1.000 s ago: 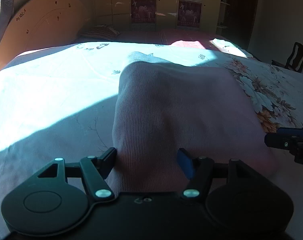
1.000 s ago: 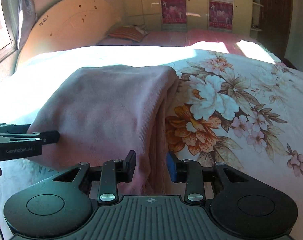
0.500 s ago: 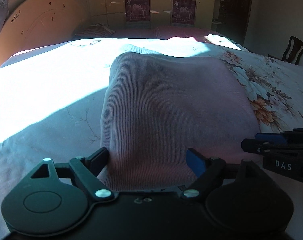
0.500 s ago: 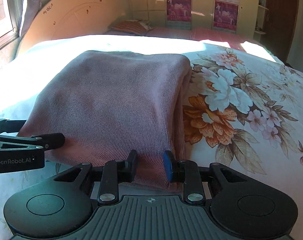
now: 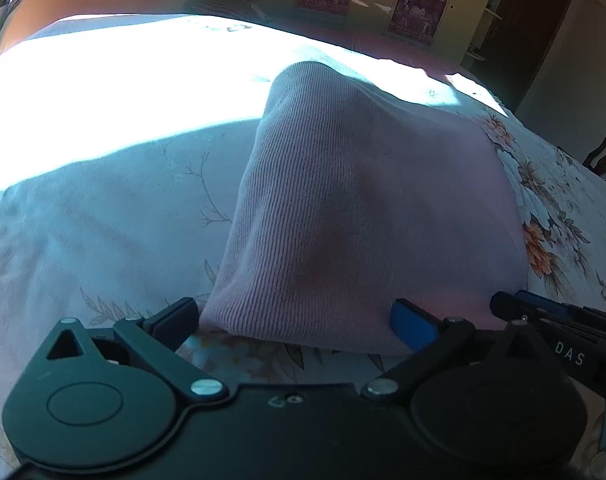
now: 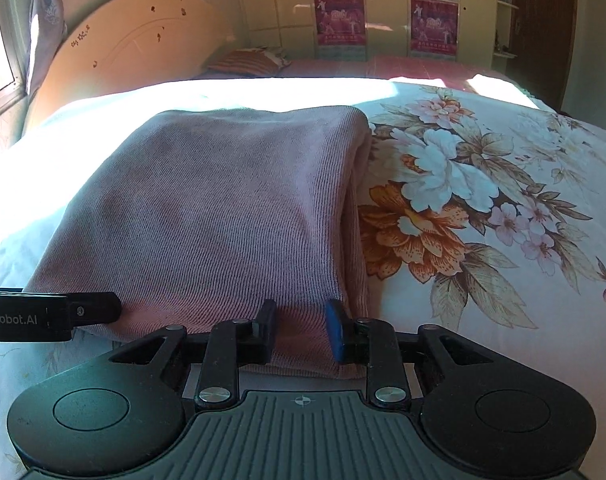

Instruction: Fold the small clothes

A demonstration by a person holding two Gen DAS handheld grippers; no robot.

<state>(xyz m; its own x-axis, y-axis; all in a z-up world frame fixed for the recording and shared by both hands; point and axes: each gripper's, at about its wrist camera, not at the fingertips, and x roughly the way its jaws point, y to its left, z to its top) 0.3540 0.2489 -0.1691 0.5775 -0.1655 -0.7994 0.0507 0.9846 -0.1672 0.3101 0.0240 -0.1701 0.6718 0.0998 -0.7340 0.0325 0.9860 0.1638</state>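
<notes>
Pink knit top (image 5: 367,216): left gripper (image 5: 295,320) fingers just spread wide, right gripper (image 6: 301,328) pinching hem.

Left gripper (image 5: 295,318) tips downward, its jaws just swung wide apart, one finger (image 5: 175,316) black, the other blue, neither pressing on anything. Right gripper (image 6: 301,330) angles down too, jaws narrow and pinching a fold of cloth (image 6: 231,216) between them.
</notes>
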